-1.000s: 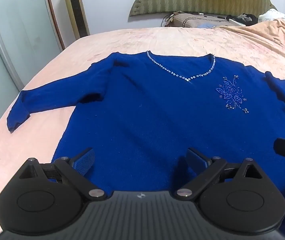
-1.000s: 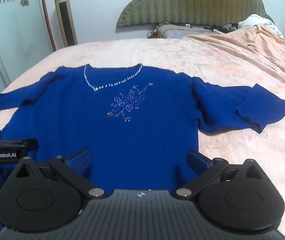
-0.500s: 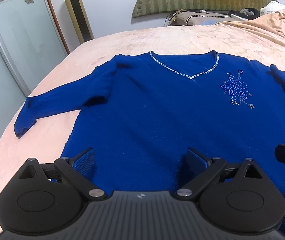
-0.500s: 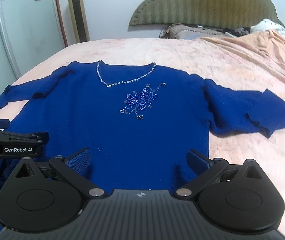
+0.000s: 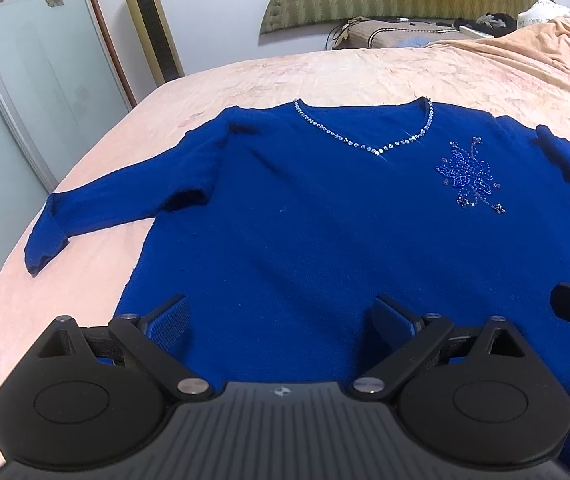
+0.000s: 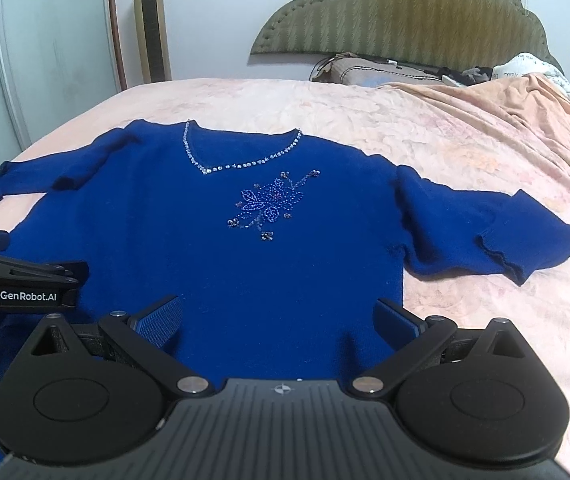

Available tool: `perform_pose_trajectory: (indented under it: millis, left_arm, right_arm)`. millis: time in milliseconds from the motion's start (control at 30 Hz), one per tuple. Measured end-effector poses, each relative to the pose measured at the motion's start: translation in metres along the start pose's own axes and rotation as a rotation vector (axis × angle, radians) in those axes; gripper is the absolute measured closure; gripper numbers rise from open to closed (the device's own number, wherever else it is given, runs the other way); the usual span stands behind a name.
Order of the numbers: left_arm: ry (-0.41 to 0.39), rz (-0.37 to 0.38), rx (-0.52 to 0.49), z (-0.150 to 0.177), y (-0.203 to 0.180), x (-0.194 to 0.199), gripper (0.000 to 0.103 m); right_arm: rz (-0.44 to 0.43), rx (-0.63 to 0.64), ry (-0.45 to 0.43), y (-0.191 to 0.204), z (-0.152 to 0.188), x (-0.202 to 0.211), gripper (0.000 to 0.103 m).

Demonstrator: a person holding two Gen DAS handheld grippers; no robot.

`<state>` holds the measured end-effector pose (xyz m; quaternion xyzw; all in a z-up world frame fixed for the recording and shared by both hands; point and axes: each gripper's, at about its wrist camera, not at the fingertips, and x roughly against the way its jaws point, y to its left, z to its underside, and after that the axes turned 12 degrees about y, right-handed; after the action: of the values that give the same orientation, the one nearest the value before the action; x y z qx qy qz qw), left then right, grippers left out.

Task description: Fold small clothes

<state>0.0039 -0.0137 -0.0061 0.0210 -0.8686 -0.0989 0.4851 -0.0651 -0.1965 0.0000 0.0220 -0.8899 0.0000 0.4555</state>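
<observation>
Currently pre-fold: sweater [image 5: 325, 240] flat on bed [image 5: 325, 76]; L gripper [image 5: 281, 320] & R gripper [image 6: 279, 320] released, empty. Next: grab sleeves.

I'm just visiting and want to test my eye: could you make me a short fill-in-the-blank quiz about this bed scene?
1. The blue knitted sweater lies spread flat on a ____ bedspread.
2. Both sleeves are spread ____ to the sides.
3. The left gripper and right gripper each have fingers that are ____, holding nothing.
4. The beaded flower sits just below the sparkly ____.

Missing words: pink; outward; open; neckline
</observation>
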Motion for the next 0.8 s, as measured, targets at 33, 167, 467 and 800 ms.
perform_pose_trajectory:
  millis: [33, 167, 467, 800]
  left_arm:
    - [0.001, 0.000, -0.001, 0.000, -0.001, 0.000, 0.005]
    - [0.006, -0.003, -0.007, -0.001, -0.003, -0.001, 0.005]
    - [0.007, -0.003, -0.017, -0.002, -0.008, -0.001, 0.005]
    - [-0.005, -0.013, -0.042, -0.002, -0.017, -0.001, 0.005]
  right_arm:
    - [0.000, 0.003, -0.001, 0.000, 0.000, 0.000, 0.000]
    - [0.002, 0.007, -0.002, 0.000, 0.001, -0.001, 0.001]
    - [0.016, 0.029, -0.019, 0.000, 0.001, -0.001, 0.002]
    - [-0.074, -0.027, -0.016, -0.013, 0.000, 0.001, 0.001]
